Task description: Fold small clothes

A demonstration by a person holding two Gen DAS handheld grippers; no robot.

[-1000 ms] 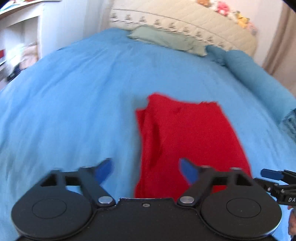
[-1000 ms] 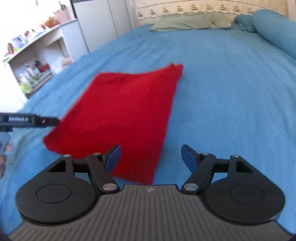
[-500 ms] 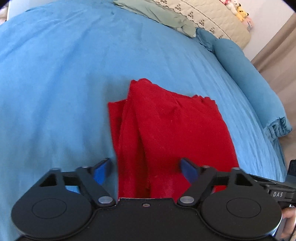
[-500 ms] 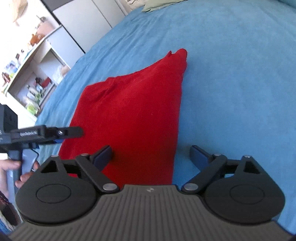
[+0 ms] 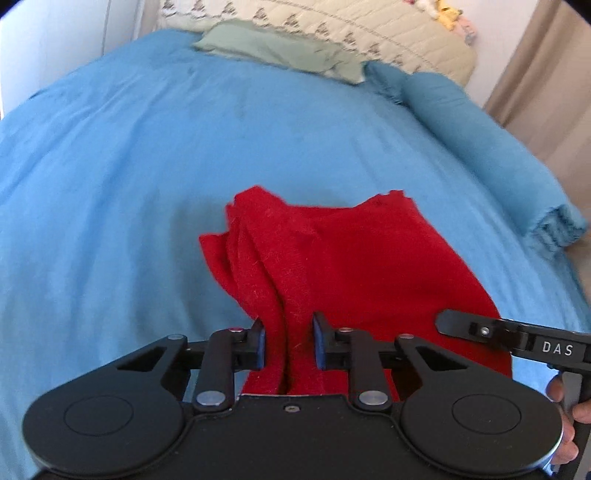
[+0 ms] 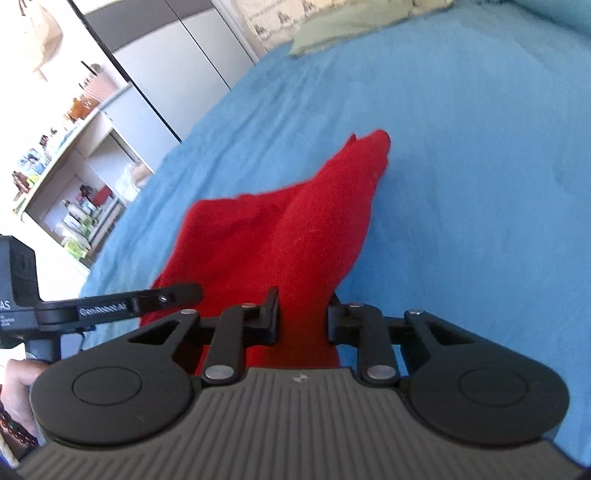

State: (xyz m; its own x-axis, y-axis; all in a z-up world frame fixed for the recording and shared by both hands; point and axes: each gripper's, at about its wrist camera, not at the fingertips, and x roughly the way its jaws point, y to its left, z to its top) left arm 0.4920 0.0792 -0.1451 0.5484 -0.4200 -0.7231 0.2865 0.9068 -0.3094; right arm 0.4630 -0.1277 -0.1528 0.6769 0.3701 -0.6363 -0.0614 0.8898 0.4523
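Observation:
A small red garment (image 5: 351,258) lies on the blue bedspread (image 5: 129,166). My left gripper (image 5: 289,341) is shut on its near left edge, with the cloth bunched in folds between the pads. My right gripper (image 6: 303,317) is shut on the garment's (image 6: 295,229) near right edge, and the cloth rises toward it in a ridge. The right gripper's finger shows in the left wrist view (image 5: 480,330). The left gripper's finger shows in the right wrist view (image 6: 140,299).
A green pillow (image 5: 280,51) and a quilted headboard (image 5: 351,26) are at the far end. A rolled blue blanket (image 5: 480,136) lies along the bed's right side. Shelves with small items (image 6: 74,177) stand left of the bed.
Both grippers were open above the flat garment. They moved down onto its near edge and shut on the cloth, which is now bunched and lifted at the near end.

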